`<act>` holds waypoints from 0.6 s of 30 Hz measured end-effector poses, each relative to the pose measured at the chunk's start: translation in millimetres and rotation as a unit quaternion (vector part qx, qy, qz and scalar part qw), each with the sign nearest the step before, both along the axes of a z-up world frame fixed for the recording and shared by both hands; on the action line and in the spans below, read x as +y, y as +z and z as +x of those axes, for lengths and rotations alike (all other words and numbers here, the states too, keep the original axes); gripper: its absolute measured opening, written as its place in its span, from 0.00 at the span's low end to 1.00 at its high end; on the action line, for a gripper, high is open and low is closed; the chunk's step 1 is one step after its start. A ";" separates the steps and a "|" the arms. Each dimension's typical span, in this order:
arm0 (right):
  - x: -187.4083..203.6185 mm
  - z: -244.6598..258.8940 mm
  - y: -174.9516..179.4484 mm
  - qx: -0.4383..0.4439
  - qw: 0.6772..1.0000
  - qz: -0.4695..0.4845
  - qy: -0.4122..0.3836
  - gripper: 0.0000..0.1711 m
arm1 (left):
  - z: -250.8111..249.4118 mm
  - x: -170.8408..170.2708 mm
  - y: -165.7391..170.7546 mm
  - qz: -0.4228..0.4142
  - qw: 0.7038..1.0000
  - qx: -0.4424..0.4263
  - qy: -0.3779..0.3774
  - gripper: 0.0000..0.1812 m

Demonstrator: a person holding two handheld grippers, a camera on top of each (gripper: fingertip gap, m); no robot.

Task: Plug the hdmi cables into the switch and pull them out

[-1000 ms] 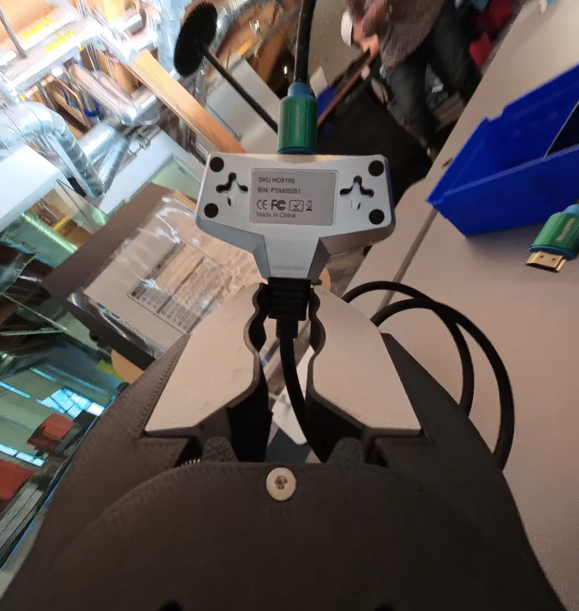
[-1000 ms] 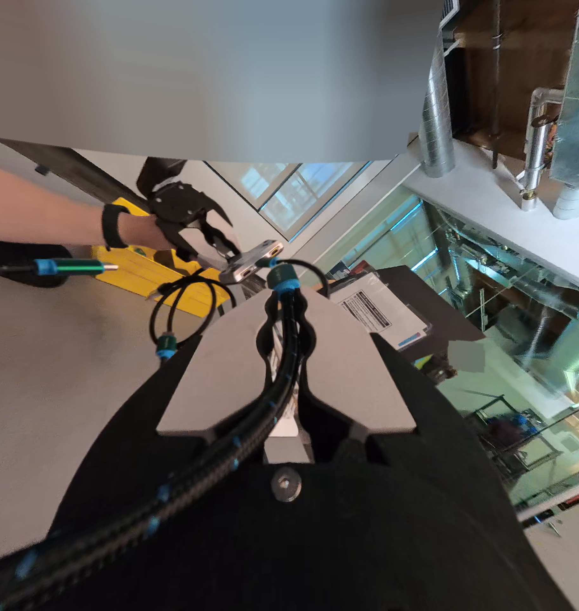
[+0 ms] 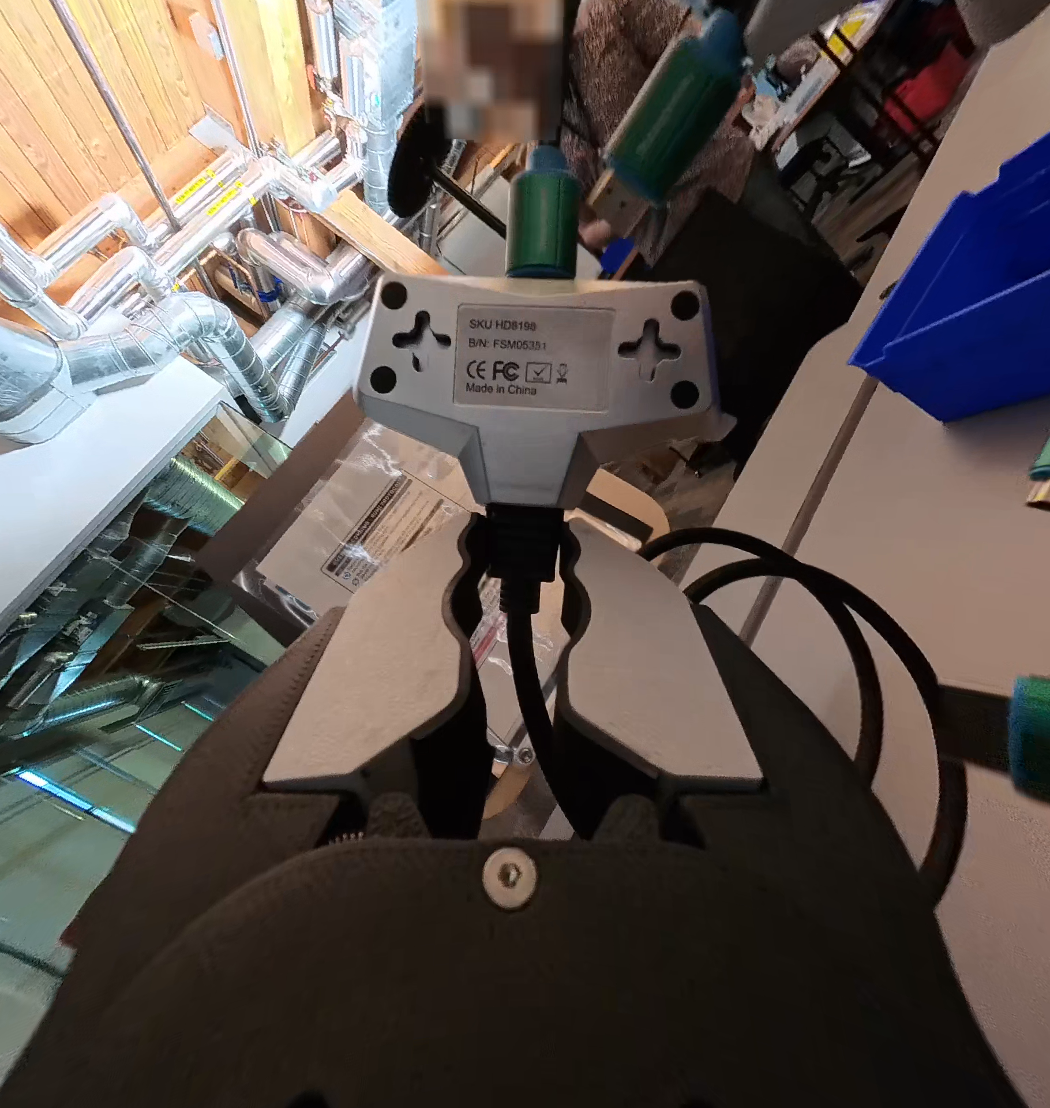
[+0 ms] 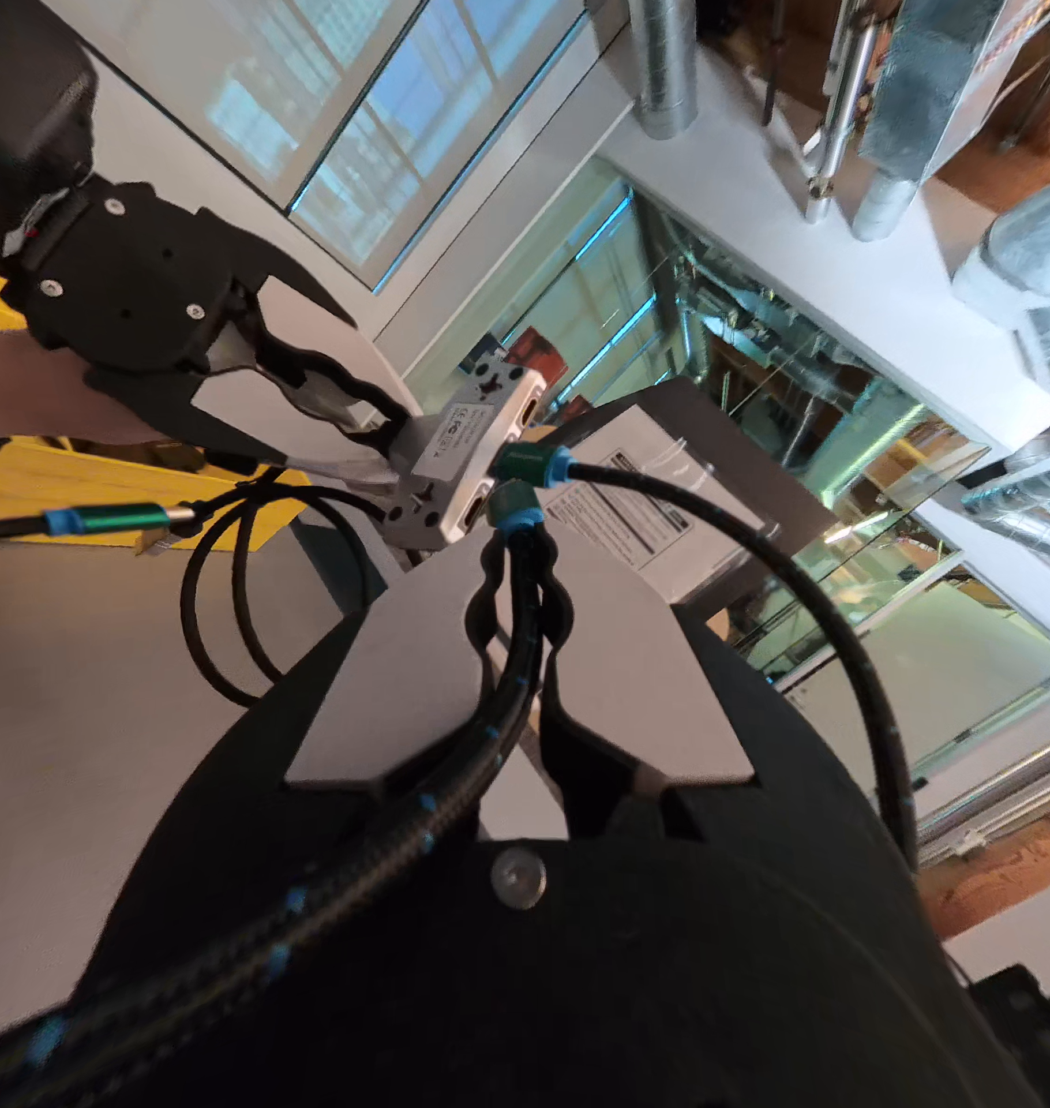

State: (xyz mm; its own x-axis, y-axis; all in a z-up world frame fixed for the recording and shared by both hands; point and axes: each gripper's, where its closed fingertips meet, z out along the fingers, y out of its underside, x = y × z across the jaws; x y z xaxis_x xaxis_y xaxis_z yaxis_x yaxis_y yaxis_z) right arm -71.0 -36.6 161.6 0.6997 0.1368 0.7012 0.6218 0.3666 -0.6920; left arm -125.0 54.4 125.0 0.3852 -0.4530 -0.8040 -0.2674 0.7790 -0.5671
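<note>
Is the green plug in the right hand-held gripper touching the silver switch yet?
Apart. In the left wrist view, the held green plug floats beyond the switch, with background showing between its metal tip and the switch's edge.

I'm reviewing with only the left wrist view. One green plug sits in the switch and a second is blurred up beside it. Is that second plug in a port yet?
Observer: Not yet. In the right wrist view the second plug sits tilted just off the port face of the switch, beside the open near end port.
Operator: What holds it?
Observer: The right tongs are shut on its braided cable, just behind the plug.
Operator: Is any other port free?
Observer: Yes, the far end port is empty. The seated plug fills the middle one.
</note>
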 end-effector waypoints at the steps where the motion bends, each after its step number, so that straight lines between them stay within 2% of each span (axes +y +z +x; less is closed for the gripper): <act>1: -0.3 -1.0 -0.1 -0.008 1.000 0.006 0.003 0.06 | -2.6 -1.0 2.7 -0.001 1.000 -0.007 -0.005 0.12; 3: -0.5 -1.1 0.3 -0.013 1.000 0.009 0.008 0.06 | -7.4 -4.0 8.1 0.002 1.000 -0.020 -0.017 0.12; 7: -13.8 -7.8 3.2 -0.033 0.997 0.011 0.076 0.06 | -10.7 -14.5 11.5 0.020 0.999 -0.016 -0.042 0.12; 14: -33.9 1.6 2.0 0.009 0.982 -0.089 0.167 0.06 | -7.4 -32.2 16.2 0.047 0.997 -0.008 -0.059 0.12; 18: -32.7 7.5 5.5 0.000 0.989 -0.076 0.128 0.06 | -5.0 -44.9 21.1 0.077 0.996 -0.004 -0.055 0.12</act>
